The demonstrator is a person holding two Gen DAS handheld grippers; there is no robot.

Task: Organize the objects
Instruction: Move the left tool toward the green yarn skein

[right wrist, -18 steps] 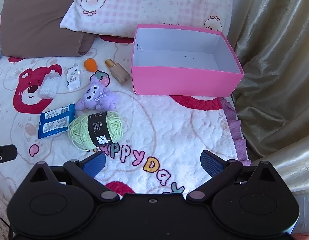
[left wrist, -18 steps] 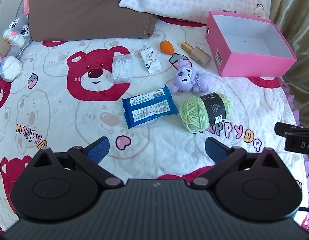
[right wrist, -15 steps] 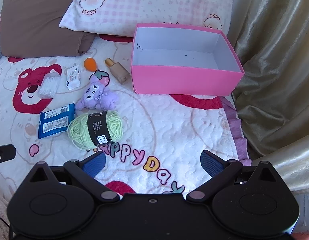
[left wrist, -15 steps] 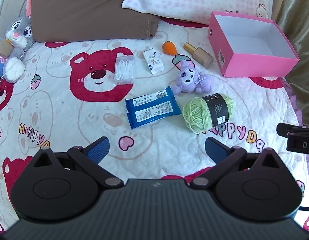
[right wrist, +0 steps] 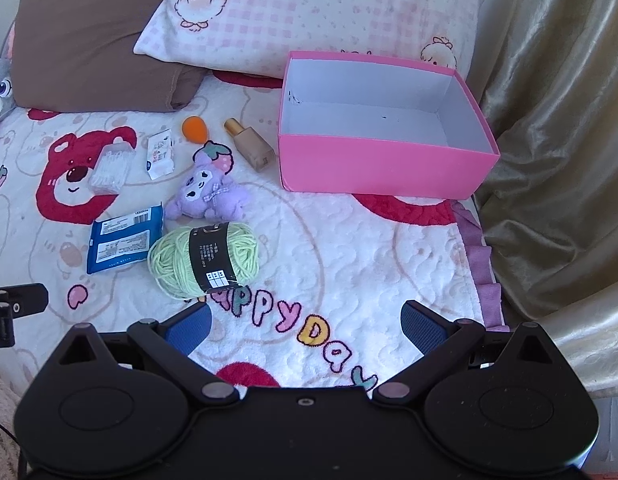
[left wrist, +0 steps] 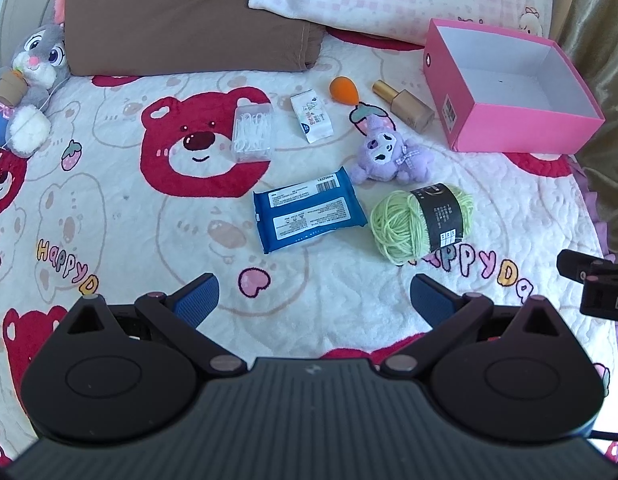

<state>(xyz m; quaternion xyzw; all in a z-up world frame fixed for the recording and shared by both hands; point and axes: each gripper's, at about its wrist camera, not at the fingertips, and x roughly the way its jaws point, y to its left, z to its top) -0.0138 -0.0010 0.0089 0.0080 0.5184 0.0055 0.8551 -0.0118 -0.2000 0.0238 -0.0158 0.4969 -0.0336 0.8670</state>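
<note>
On the bear-print blanket lie a green yarn ball [left wrist: 423,220] [right wrist: 205,260], a blue wipes pack [left wrist: 309,210] [right wrist: 125,240], a purple plush [left wrist: 389,152] [right wrist: 209,196], a gold bottle [left wrist: 405,106] [right wrist: 251,144], an orange sponge [left wrist: 343,89] [right wrist: 195,129], a white sachet [left wrist: 311,117] [right wrist: 160,154] and a clear swab box [left wrist: 253,132] [right wrist: 111,168]. An open, empty pink box [left wrist: 521,132] [right wrist: 373,164] stands at the right. My left gripper [left wrist: 313,296] is open above the blanket, short of the wipes. My right gripper [right wrist: 305,326] is open, just right of the yarn.
A brown pillow [left wrist: 181,12] and a pink checked pillow [right wrist: 321,12] lie at the bed's head. A grey rabbit plush [left wrist: 25,84] sits at the far left. A gold curtain [right wrist: 557,120] hangs beyond the bed's right edge.
Both grippers have shifted slightly; the objects sit a little lower and further right in the left wrist view. Nothing was grasped or moved.
</note>
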